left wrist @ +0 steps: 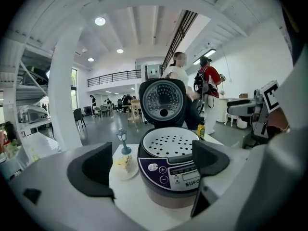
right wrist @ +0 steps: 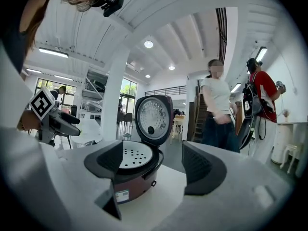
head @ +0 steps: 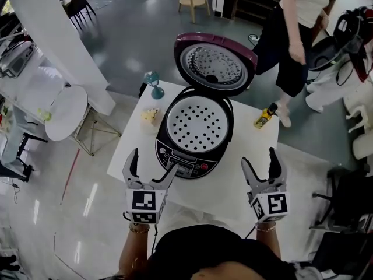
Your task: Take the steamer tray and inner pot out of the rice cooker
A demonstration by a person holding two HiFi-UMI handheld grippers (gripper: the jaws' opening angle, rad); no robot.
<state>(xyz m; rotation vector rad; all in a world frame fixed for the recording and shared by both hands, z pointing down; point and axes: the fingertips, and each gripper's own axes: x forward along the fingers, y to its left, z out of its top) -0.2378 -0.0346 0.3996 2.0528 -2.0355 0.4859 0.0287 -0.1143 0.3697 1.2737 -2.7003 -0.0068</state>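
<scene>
The rice cooker (head: pixel 195 140) is seen mid-worktop (head: pixel 233 182) with its lid (head: pixel 215 63) raised over the far edge. The perforated white steamer tray (head: pixel 199 125) is seated in its mouth, so the inner pot is hidden beneath. The left gripper (head: pixel 153 165) is held over the near edge just before the control panel and the right gripper (head: pixel 259 161) toward the near right corner, the 2 jaws of each spread wide and nothing gripped. A teal lantern (head: pixel 154 84) is noted at the far left corner, a cake plate (head: pixel 150 116) just left of the cooker, and a yellow bottle (head: pixel 265 116) at the far right corner.
</scene>
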